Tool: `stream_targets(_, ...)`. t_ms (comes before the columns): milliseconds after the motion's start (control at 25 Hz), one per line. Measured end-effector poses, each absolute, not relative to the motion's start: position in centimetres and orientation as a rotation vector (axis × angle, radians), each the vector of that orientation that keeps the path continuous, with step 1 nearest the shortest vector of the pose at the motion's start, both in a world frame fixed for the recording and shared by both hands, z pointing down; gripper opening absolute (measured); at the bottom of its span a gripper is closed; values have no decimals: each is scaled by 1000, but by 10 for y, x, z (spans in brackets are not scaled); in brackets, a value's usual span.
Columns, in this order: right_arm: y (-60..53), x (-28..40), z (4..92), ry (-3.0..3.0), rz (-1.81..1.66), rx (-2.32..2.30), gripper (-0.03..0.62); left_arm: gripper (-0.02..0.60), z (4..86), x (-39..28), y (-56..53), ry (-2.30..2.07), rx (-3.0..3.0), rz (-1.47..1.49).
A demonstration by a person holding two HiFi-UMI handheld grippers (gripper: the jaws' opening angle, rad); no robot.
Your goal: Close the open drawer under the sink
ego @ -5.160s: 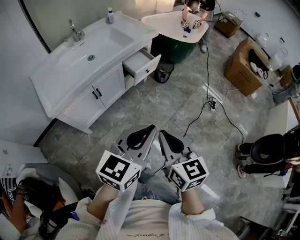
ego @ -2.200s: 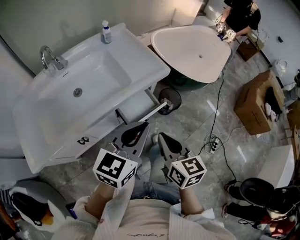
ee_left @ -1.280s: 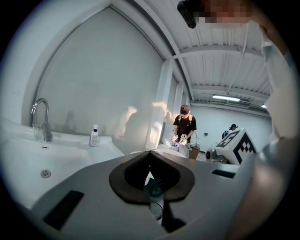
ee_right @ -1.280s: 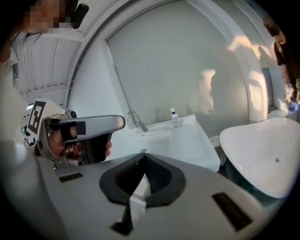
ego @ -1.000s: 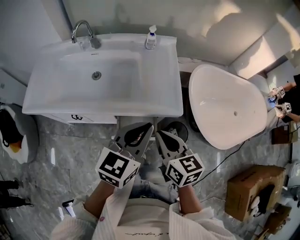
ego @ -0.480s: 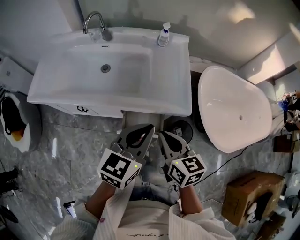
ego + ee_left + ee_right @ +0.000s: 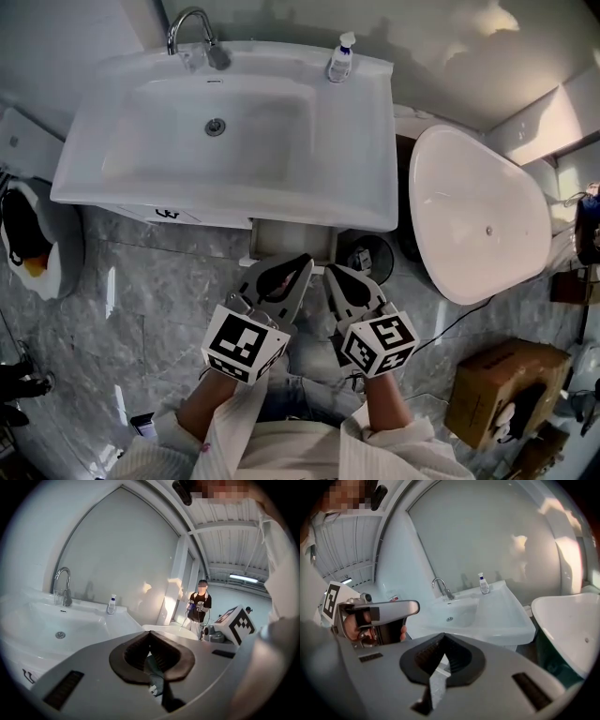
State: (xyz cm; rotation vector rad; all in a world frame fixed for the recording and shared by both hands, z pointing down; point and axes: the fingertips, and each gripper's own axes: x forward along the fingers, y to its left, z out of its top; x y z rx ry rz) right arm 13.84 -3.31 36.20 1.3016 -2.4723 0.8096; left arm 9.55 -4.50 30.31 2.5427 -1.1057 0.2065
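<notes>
we hold the left gripper (image 7: pixel 279 283) and right gripper (image 7: pixel 349 287), both claws pressed together, just before the open drawer (image 7: pixel 292 241) jutting from under the sink's (image 7: pixel 361 141) front edge near its right corner; soap bottle (image 7: pixel 342 58) at the back right corner, white bathtub (image 7: pixel 478 211) beside, grey marble floor (image 7: pixel 122 300).

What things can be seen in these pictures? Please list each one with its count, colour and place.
sink: one, white, top centre
faucet: one, chrome, sink's back left
bottle: one, white and blue, sink's back right
drawer: one, white, open, under the sink's front
bathtub: one, white, right of the sink
bin: one, black, on the floor between drawer and bathtub
box: one, brown, on the floor at lower right
left gripper: one, grey, jaws shut, empty, before the drawer
right gripper: one, grey, jaws shut, empty, beside it
</notes>
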Motion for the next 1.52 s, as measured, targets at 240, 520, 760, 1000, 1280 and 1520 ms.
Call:
stream_targets(240, -36, 136, 394, -2437, 840, 1312, 9, 15, 342, 92, -51, -1123, 2502, 219)
stream_targets(520, -36, 139, 444, -2396, 879, 1336, 10, 15, 395, 90, -50, -1139, 2455, 238)
stream_targets(760, -36, 141, 484, -2370, 909, 1362, 10, 15, 442, 91, -47, -1144, 2424, 281)
stream_targets(1000, -34, 136, 521, -2357, 889, 1360, 9, 15, 487, 86, -46, -1154, 2389, 324)
stream_targets(1280, -32, 129, 565, -2329, 892, 1332, 9, 15, 536, 80, -41, -1132, 2364, 394)
stream_targets(1520, -25, 123, 593, -2311, 909, 1317, 11, 15, 567, 71, -33, -1113, 2352, 435)
